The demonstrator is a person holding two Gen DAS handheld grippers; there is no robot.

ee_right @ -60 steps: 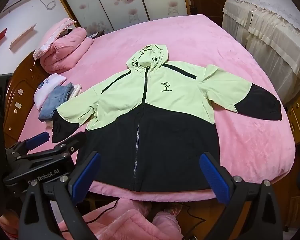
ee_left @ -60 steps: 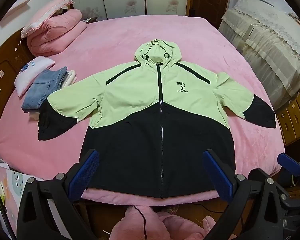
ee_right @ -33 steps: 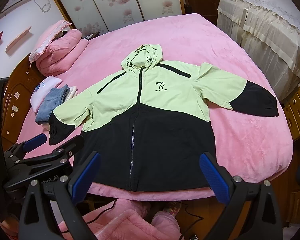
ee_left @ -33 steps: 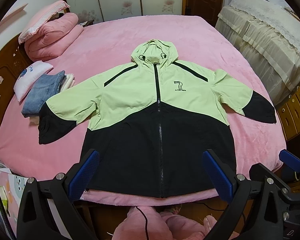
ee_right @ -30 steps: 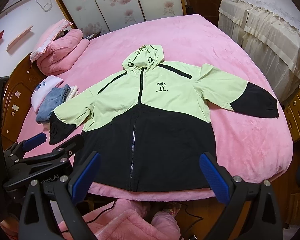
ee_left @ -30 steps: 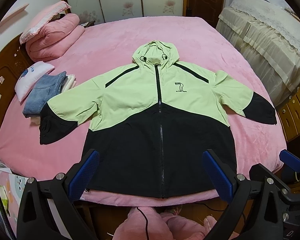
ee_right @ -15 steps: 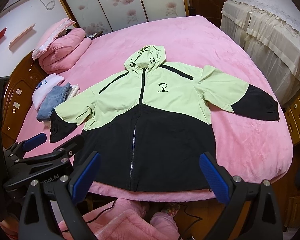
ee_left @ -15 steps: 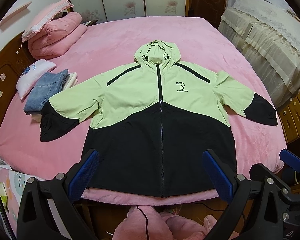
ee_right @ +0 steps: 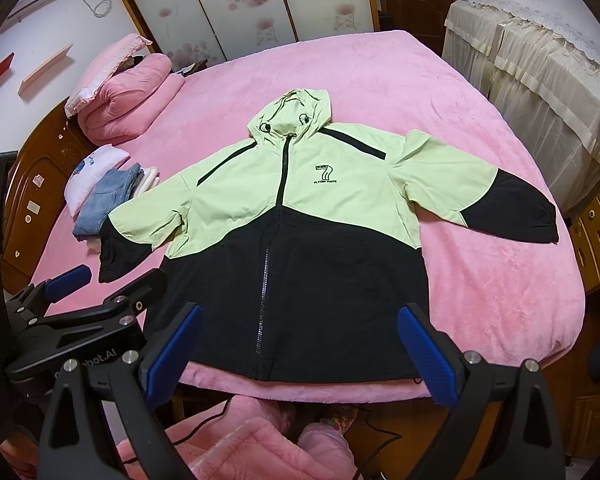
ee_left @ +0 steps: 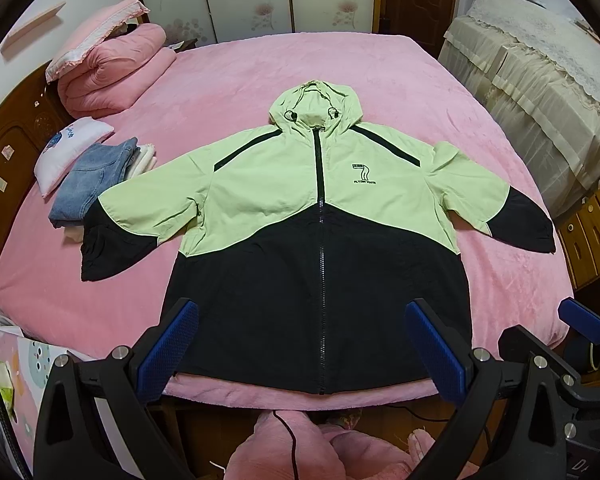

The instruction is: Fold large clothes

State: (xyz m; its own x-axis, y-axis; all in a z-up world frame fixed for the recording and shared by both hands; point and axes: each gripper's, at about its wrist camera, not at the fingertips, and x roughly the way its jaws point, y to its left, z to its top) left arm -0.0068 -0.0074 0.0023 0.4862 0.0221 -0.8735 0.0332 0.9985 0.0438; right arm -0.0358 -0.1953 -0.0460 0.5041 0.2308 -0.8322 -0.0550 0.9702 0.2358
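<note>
A: Where is the jacket [ee_left: 320,216] lying?

B: It is lying flat and face up on the pink bed [ee_left: 260,72], zipped, hood pointing toward the far wall, both sleeves spreading outward, and its black hem is sitting at the near edge.

A: What are the grippers doing?

B: The left gripper [ee_left: 302,342] is hovering off the near edge with its blue pads wide apart, gripping nothing. The right gripper [ee_right: 300,344] is hanging beside it, jaws equally spread and empty.

A: Anything else on the bed?

B: Folded jeans [ee_left: 90,180] are resting just beside the left sleeve's cuff, and a rolled pink quilt [ee_left: 112,76] is sitting further back.
</note>
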